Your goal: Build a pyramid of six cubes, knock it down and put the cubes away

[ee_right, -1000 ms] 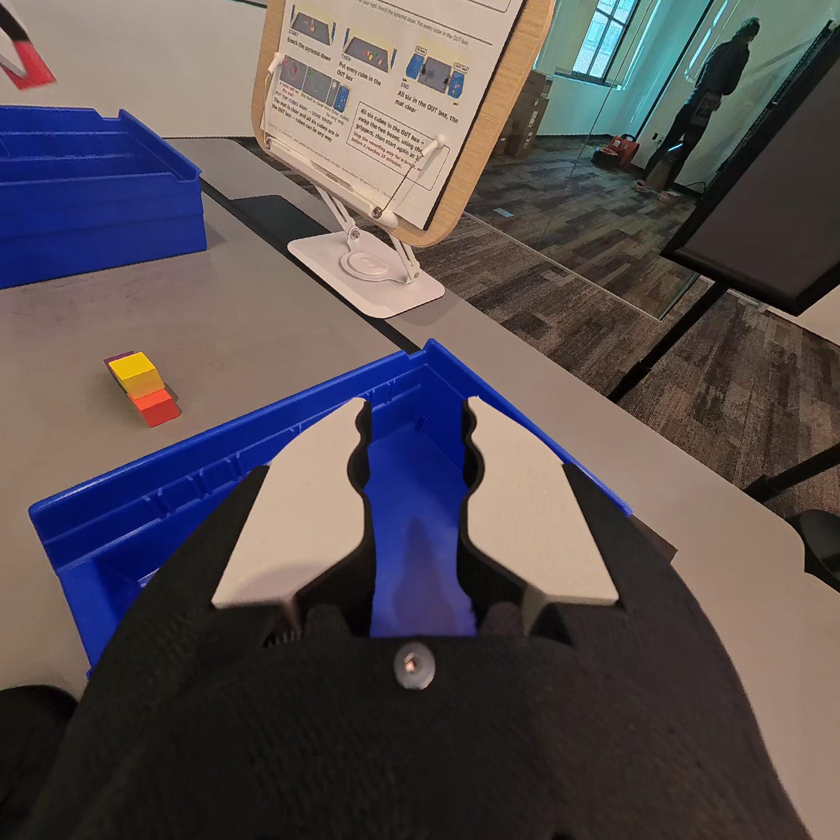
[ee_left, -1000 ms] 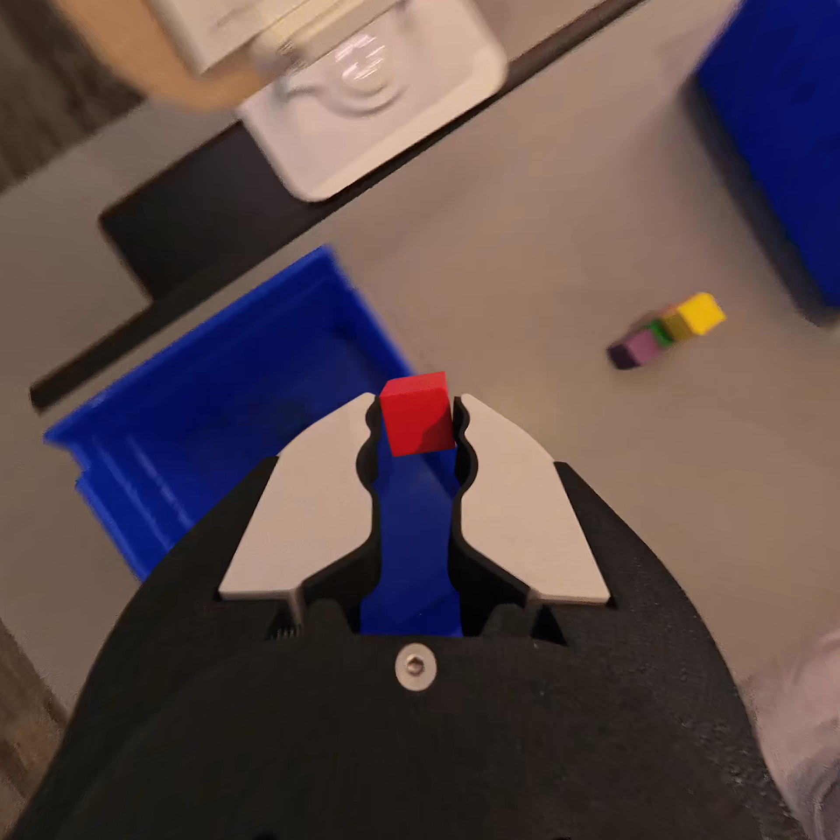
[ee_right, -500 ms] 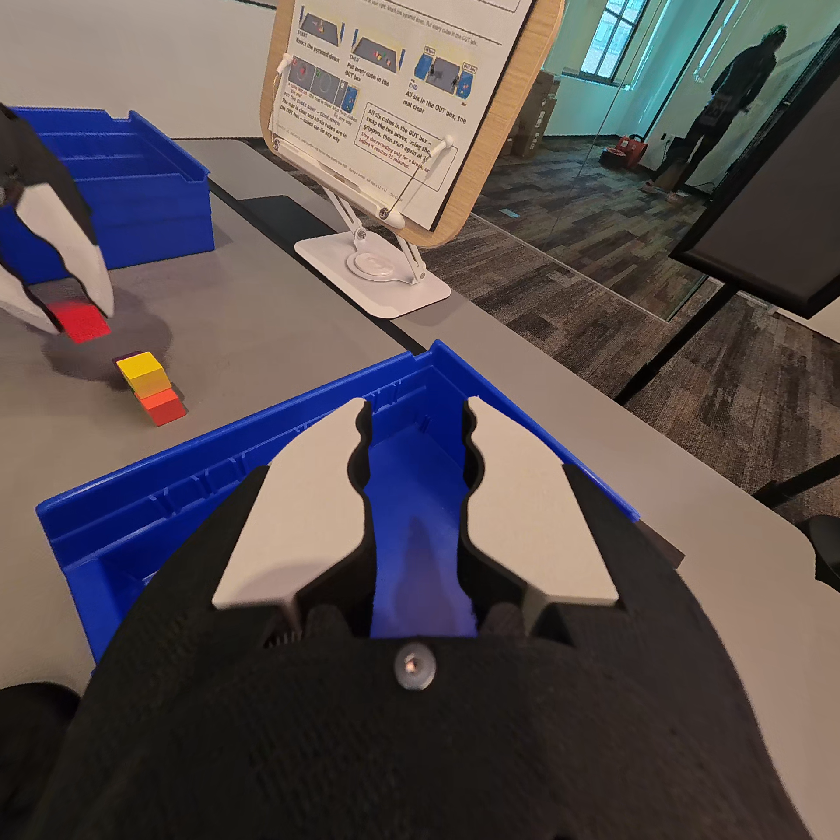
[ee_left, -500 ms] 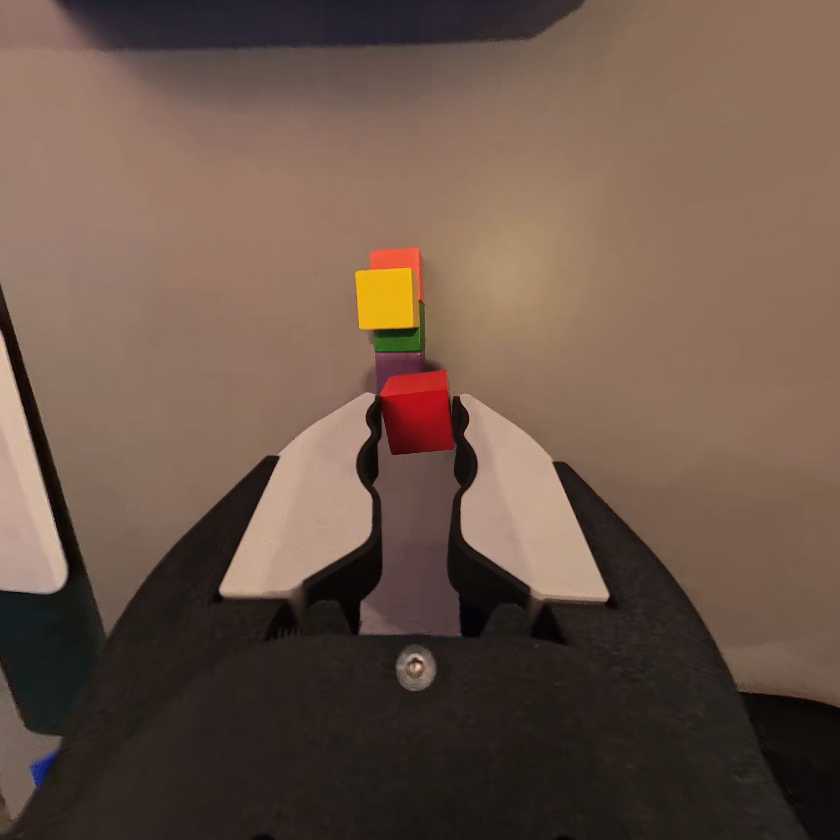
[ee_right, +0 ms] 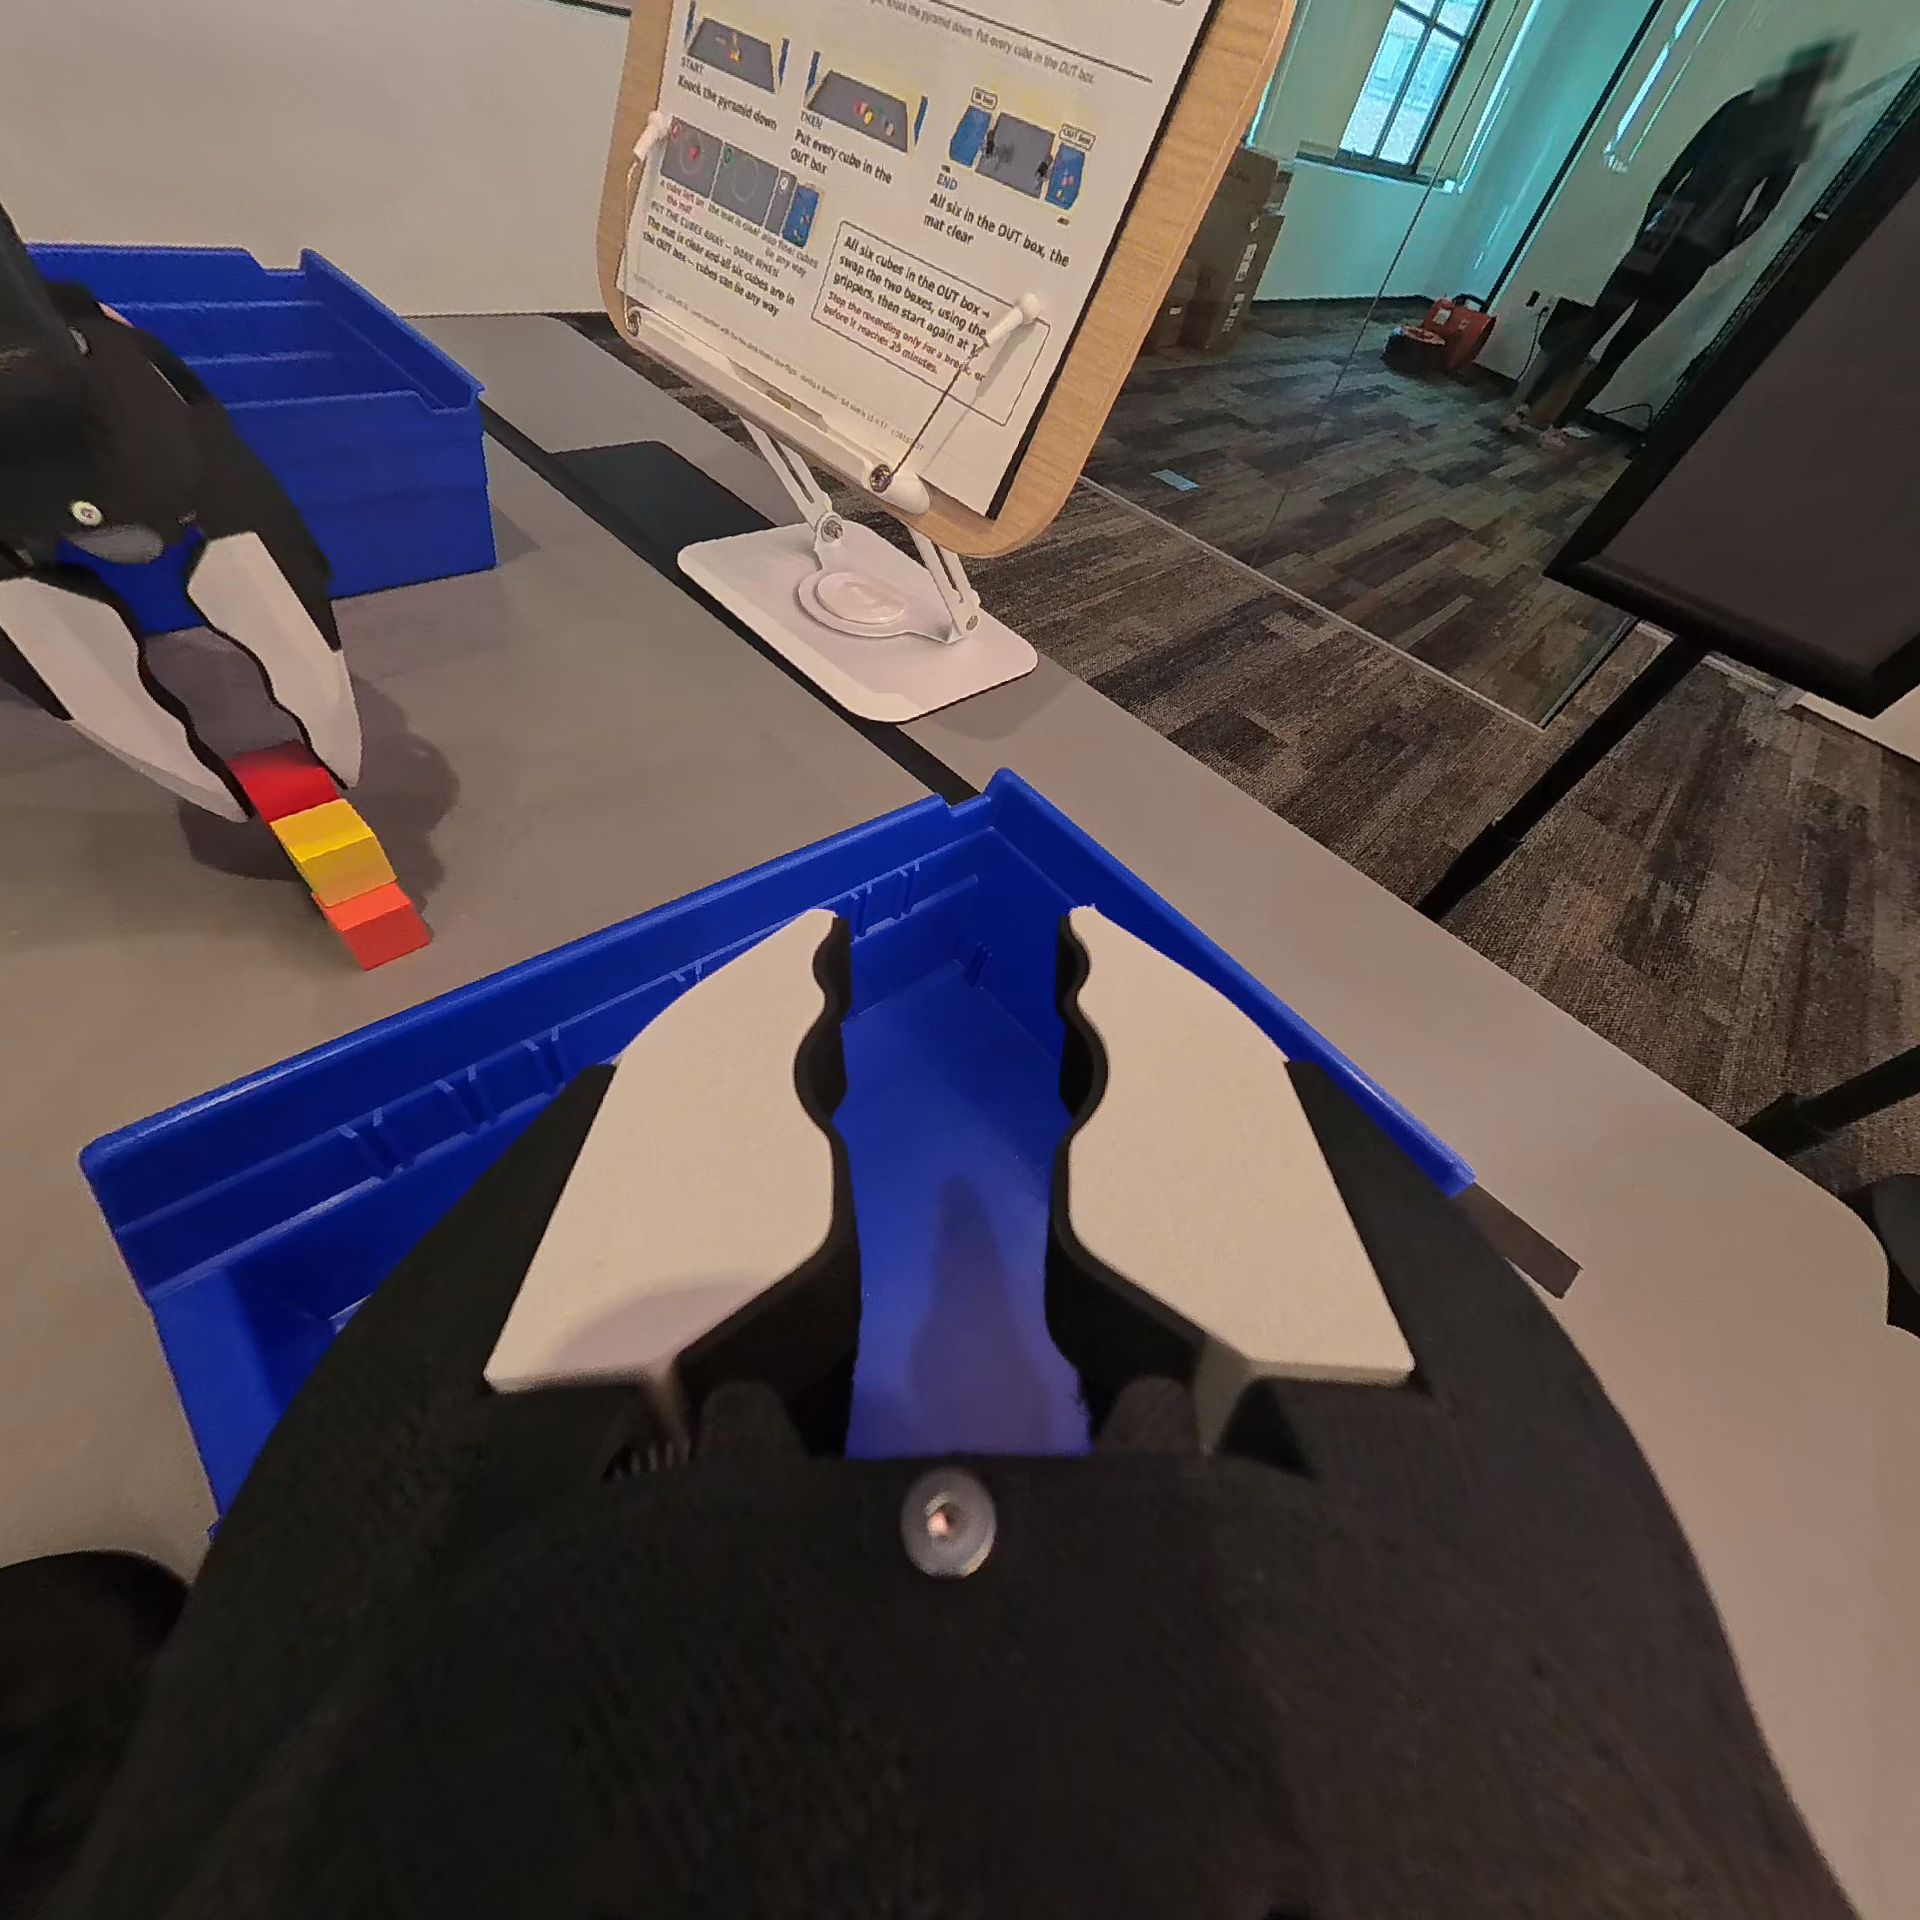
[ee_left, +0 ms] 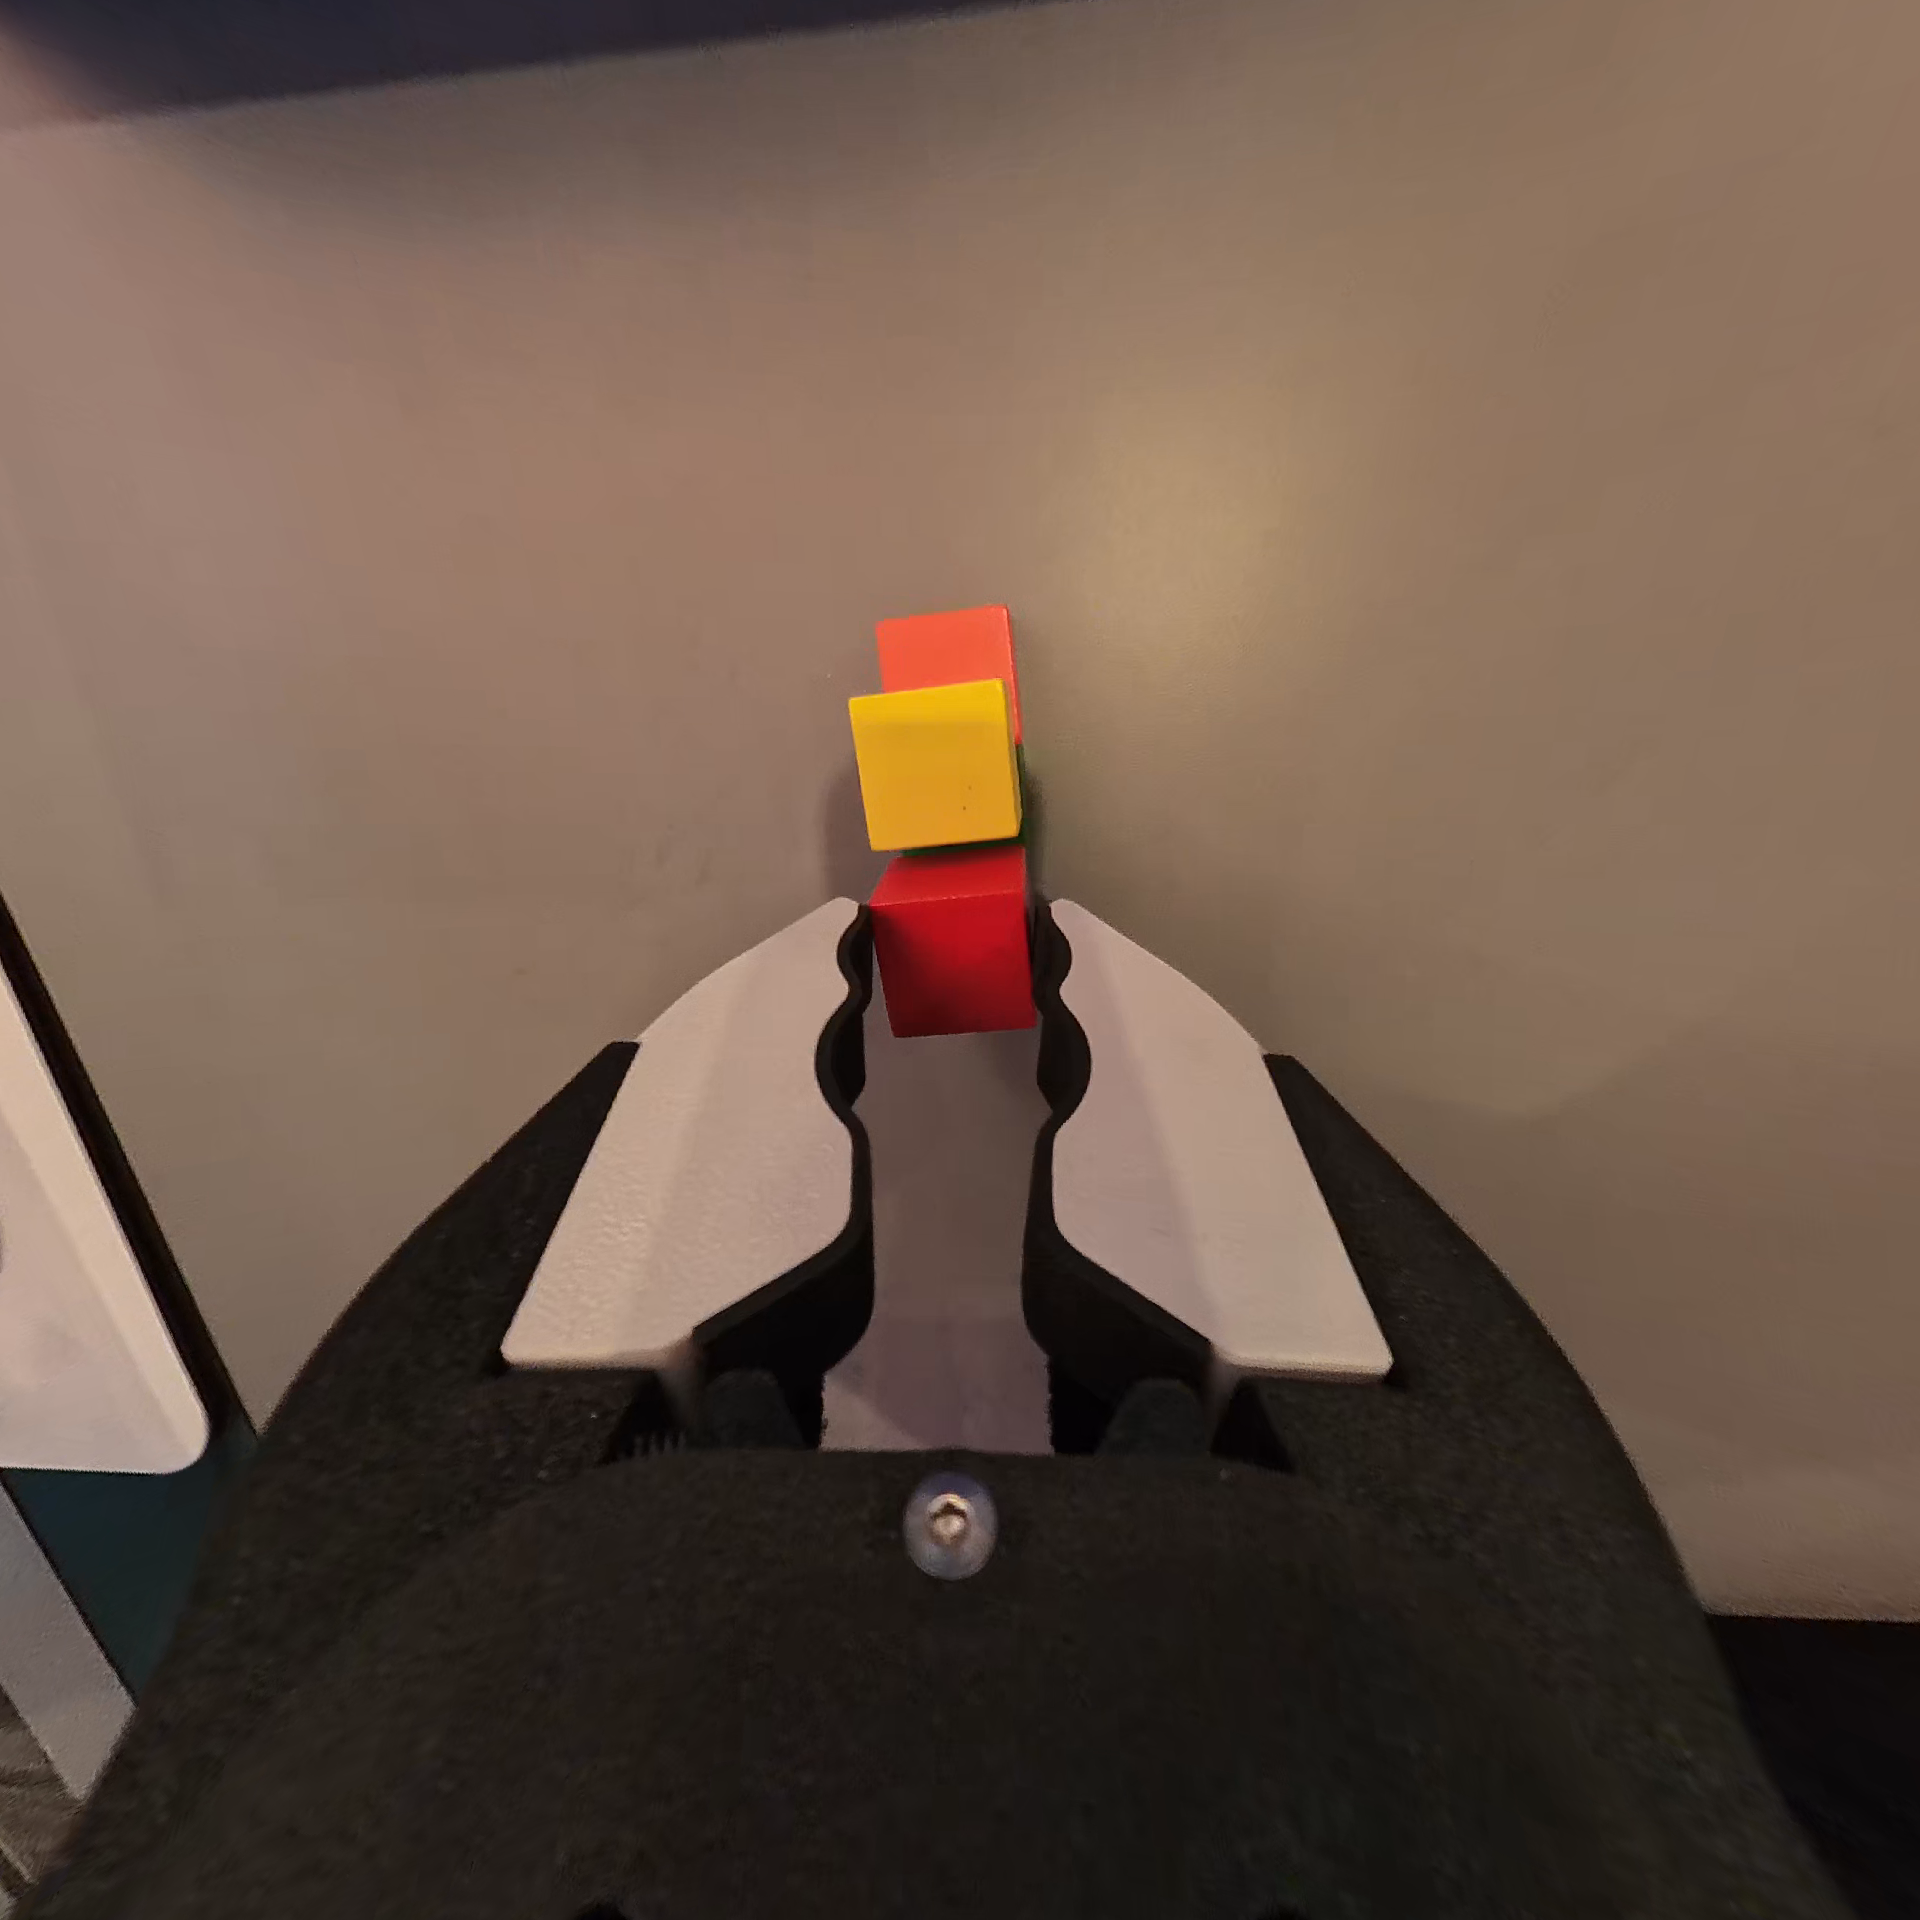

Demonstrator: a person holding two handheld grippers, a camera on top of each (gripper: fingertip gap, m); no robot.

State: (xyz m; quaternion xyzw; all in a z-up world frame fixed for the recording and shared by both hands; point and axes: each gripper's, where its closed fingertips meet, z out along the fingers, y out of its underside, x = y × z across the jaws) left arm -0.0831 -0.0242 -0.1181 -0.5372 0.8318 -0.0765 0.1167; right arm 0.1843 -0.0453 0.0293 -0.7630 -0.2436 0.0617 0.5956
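Right now the red cube [ee_left: 954, 961] sits pinched between the fingertips of the left gripper [ee_left: 951, 971], which is closed snugly on its two side faces and carries it low, just beside the yellow cube [ee_left: 933, 766]. That yellow one rests a tier up, on a base row of which a sliver of green [ee_left: 1023, 821] and the orange cube [ee_left: 943, 646] at the far end show; a cube at the near end is hidden beneath the red one. Judging by this, the red cube is being brought down next to the yellow to complete the second tier, held by its sides so its underside stays free to seat flat. From the right wrist view the red cube [ee_right: 272, 777] looks to touch the yellow's near edge, though whether it already rests on anything I cannot tell. The right gripper [ee_right: 948, 961] hovers over the near blue bin [ee_right: 499, 1049], fingers parted and holding nothing, probably waiting there for the sixth cube. A second blue bin [ee_right: 343, 416] stands farther back on the grey table [ee_right: 582, 727], beside an instruction board on a stand [ee_right: 894, 312].
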